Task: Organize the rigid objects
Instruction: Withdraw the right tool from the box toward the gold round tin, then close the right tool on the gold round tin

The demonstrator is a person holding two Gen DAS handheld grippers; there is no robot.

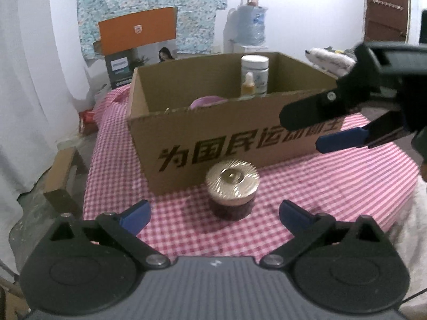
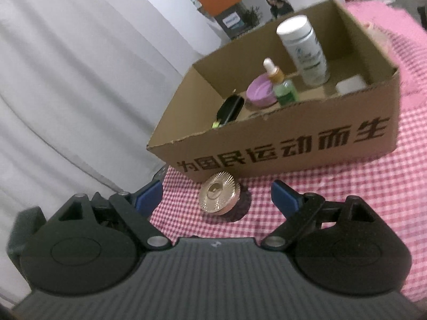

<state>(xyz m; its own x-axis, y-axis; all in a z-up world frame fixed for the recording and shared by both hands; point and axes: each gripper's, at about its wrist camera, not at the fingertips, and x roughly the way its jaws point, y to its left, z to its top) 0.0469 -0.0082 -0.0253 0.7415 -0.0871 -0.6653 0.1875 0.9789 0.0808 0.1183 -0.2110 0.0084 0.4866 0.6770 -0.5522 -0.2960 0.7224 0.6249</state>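
While 1 gold-lidded jar [image 1: 231, 190] sits on the checked cloth [image 1: 333, 186] just ahead of the left gripper [image 1: 214, 213], between spread, empty fingers, remains unpacked. Beyond, touching or nearly, cardboard box [image 2: 293, 144] already holding 5 or so items. Right gripper [image 2: 216, 200] likewise spread, empty, angled toward jar.

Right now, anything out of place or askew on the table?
One item: the gold-lidded jar stands on the checked cloth outside the cardboard box, against its front wall; the other items are inside. Nothing is spilled or tipped.
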